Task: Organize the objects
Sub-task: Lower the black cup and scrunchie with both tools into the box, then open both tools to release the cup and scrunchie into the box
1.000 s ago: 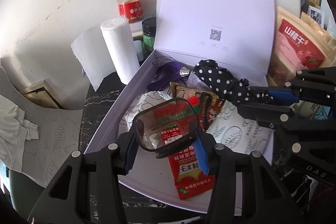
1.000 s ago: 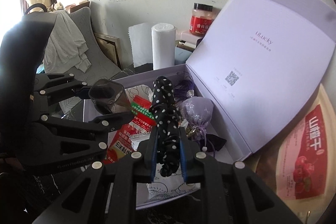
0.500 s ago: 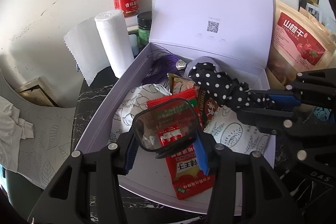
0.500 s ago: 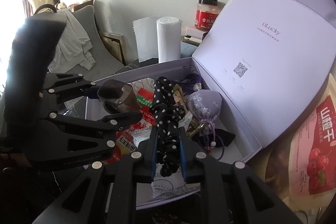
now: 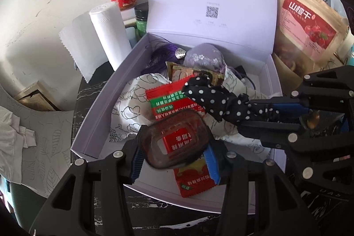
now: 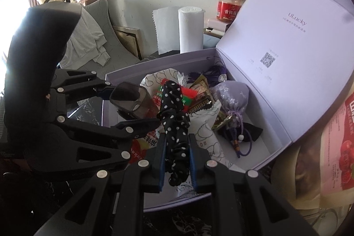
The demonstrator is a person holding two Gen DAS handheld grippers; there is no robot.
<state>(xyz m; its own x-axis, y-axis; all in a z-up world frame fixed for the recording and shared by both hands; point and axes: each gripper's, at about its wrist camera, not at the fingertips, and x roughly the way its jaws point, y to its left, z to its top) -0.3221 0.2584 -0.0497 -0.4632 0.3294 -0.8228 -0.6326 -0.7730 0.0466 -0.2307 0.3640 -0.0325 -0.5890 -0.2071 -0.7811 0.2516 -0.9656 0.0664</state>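
Lavender gift box (image 5: 106, 101) fills the middle of both frames, lid up, on my dark marbled worktop (image 5: 154, 213). I have the left tool (image 5: 174, 158) clamped on a smoky transparent cup (image 5: 176, 143), low centre of its view, above the red snack packets (image 5: 168, 101). My right tool (image 6: 177, 160) pinches a black polka-dot scrunchie (image 6: 174, 116), raised above the box contents beside a lilac sachet (image 6: 232, 96).
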